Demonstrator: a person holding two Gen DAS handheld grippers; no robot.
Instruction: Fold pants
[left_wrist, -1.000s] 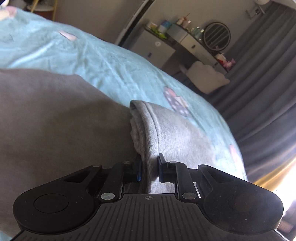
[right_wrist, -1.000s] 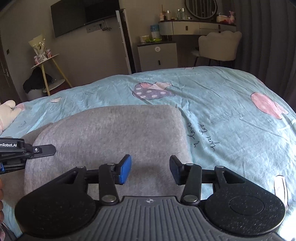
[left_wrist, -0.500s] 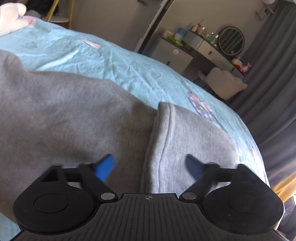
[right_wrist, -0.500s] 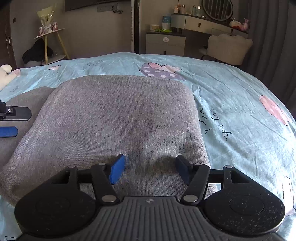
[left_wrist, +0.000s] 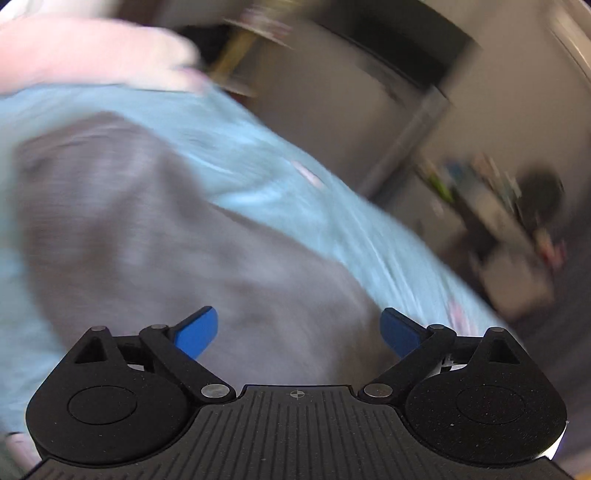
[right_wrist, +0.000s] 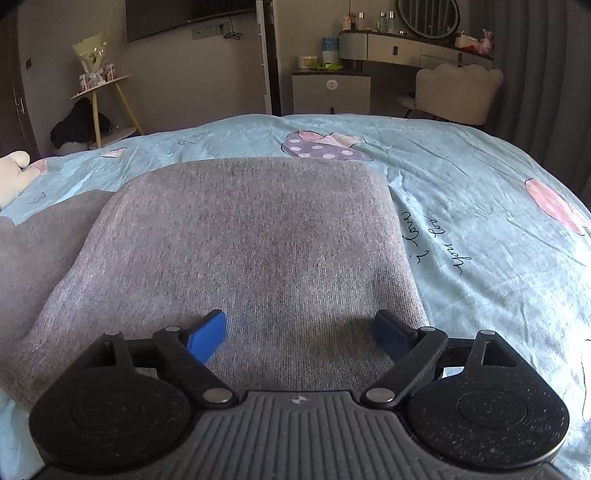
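Note:
The grey pants (right_wrist: 251, 240) lie folded on the light blue bedspread (right_wrist: 480, 206), a lighter folded layer on top of a darker layer that runs off to the left. My right gripper (right_wrist: 299, 338) is open and empty, low over the near edge of the folded layer. In the blurred left wrist view the pants (left_wrist: 166, 251) spread ahead on the bed. My left gripper (left_wrist: 299, 328) is open wide and empty above them.
A white plush toy (right_wrist: 13, 173) lies at the bed's far left. Beyond the bed stand a small side table (right_wrist: 99, 99), a white cabinet (right_wrist: 330, 92), a vanity desk (right_wrist: 413, 48) and a white chair (right_wrist: 458, 92). Dark curtains (right_wrist: 543, 74) hang at right.
My left gripper has let go of the pants edge, opened wide and swung left and away, blurring its view. My right gripper has opened wider and stayed low over the fold.

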